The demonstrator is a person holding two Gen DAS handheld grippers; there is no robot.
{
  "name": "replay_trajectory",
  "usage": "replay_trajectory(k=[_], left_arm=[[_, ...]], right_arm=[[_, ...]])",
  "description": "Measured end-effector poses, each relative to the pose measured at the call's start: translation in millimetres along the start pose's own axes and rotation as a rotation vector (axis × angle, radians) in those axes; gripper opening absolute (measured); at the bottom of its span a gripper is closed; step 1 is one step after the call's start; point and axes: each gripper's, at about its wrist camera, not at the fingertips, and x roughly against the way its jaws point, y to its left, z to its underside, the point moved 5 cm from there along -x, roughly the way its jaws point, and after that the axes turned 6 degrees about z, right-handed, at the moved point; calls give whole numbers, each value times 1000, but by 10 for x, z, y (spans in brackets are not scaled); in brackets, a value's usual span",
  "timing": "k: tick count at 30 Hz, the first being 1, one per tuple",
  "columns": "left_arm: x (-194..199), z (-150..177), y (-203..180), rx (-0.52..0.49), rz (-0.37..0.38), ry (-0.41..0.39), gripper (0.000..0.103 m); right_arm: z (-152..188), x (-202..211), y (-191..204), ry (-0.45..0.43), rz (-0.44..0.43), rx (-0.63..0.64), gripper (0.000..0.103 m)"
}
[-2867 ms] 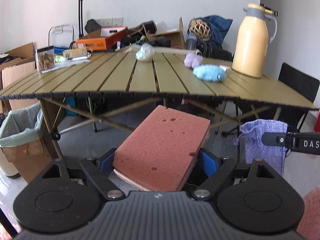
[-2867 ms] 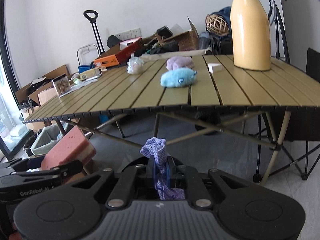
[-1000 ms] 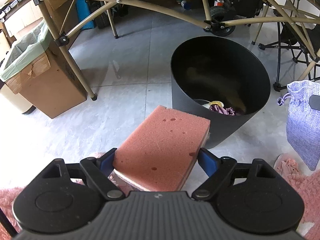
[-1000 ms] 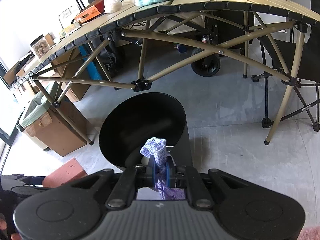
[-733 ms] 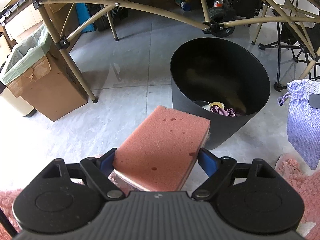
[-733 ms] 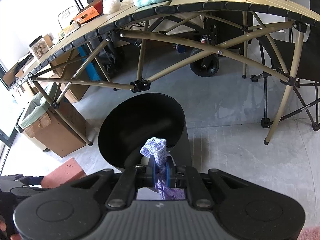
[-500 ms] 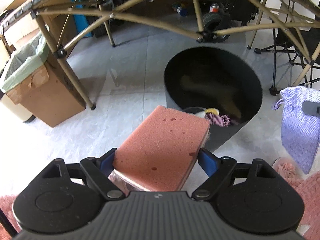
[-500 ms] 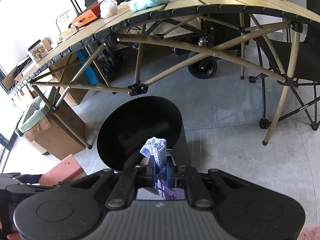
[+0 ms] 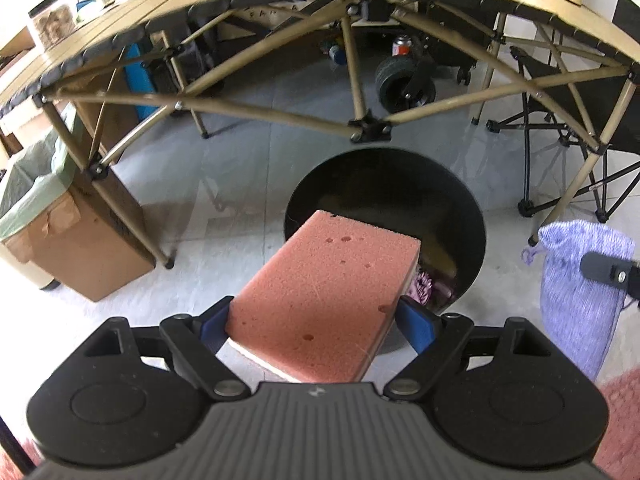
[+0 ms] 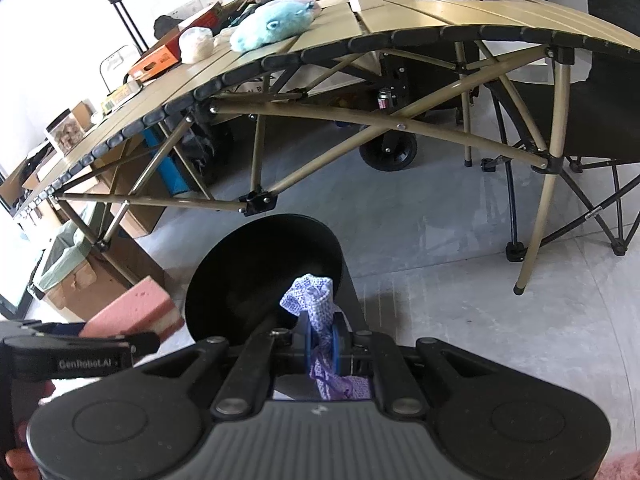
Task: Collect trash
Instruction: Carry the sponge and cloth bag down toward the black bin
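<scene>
Grey tiled floor point(image 9: 248, 184) runs under a folding table point(image 9: 256, 8) with tan slats and crossed legs; a blue plush point(image 10: 272, 26) lies on its top near the edge. On the floor just in front of the table stands a black bin point(image 9: 472, 216), its mouth open, with some scraps at the bottom. At the left, beside a table leg, sits a cardboard box point(image 9: 80, 256) lined with a green bag. The left gripper point(image 9: 318, 320) has its blue pads set wide against the two long sides of a pink sponge point(image 9: 328, 292), gripping it; the sponge's far end reaches over the near rim of the bin. The right gripper point(image 10: 322, 340) is clamped tight on a purple cloth pouch point(image 10: 312, 296), which hangs just beside the bin, near its right side in the left wrist view.
</scene>
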Motion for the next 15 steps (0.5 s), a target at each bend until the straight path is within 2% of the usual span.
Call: replay_trajectory(k=[15], left_arm=[[-125,-301,-292,-3,24,5,86]], right_arm=[[-33,61,-192,-38,52,-40,9]])
